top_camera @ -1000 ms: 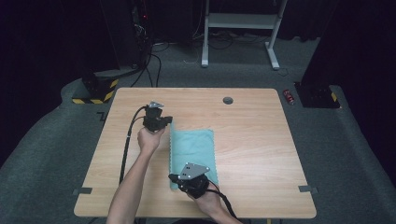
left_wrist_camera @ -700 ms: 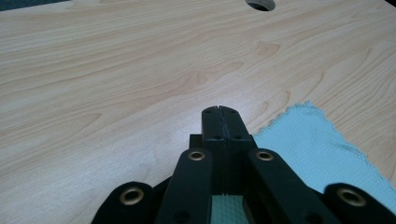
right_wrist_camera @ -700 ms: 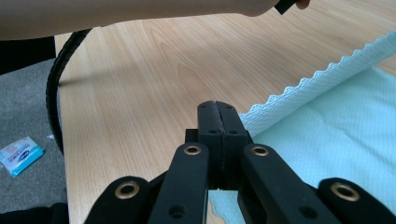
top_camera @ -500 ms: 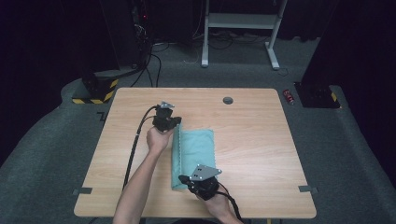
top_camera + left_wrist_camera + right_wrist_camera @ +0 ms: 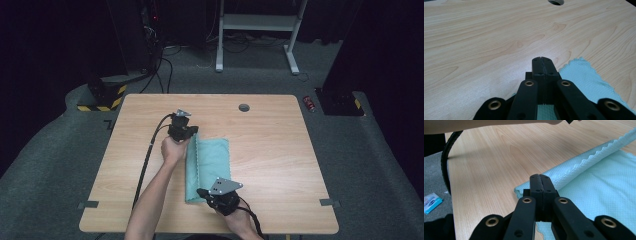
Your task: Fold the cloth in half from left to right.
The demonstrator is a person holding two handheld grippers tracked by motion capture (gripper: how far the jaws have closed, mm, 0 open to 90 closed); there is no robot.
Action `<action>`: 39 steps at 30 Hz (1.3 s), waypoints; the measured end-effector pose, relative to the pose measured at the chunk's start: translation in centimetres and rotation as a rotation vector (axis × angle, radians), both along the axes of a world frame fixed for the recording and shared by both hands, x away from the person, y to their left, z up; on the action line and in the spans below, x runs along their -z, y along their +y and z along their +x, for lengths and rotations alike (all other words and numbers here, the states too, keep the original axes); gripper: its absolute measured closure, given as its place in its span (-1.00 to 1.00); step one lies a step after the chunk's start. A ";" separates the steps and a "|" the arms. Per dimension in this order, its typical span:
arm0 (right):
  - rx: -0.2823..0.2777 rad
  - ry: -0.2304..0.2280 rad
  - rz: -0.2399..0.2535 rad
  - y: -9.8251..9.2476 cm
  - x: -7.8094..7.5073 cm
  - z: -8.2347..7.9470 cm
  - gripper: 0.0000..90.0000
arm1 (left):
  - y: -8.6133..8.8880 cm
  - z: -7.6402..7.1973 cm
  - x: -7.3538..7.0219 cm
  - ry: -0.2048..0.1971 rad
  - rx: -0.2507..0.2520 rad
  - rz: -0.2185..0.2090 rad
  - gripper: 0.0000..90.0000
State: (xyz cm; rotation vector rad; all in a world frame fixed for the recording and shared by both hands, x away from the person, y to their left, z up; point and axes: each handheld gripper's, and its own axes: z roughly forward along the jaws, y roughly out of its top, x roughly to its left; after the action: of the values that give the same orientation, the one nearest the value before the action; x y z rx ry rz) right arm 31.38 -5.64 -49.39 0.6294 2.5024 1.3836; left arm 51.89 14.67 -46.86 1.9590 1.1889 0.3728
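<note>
On the wooden table (image 5: 125,150) lies a teal cloth (image 5: 212,160), folded into a long strip. At the cloth's near left corner sits the right gripper (image 5: 206,192), its fingers pressed together on the cloth's edge. At the cloth's far left corner, the left gripper (image 5: 192,134) has its fingers likewise closed, pinching cloth there. Beyond the cloth, a round hole (image 5: 243,107) marks the table.

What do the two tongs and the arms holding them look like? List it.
Both tongs are black. The left tongs trail a thick black ribbed cable. The right tongs carry a grey three-cornered plate with dark holes. Brass-ringed holes mark the linkage arms. Forearms are bare, no sleeves.
</note>
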 end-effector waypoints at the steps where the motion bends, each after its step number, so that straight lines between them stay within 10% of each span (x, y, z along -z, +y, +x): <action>1: 0.007 0.004 -0.001 -0.1 0.0 0.0 1.00 | -0.1 0.0 0.0 -0.001 0.000 0.003 1.00; 39: 0.100 0.003 0.000 -4.1 -0.1 -0.2 1.00 | -3.1 0.8 -0.1 -0.011 0.054 0.016 1.00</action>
State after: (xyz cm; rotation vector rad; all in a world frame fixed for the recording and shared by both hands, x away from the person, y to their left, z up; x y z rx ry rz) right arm 31.17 -9.76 -49.32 0.7462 2.4370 1.3483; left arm 52.73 11.61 -46.72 1.9959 1.1274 0.3654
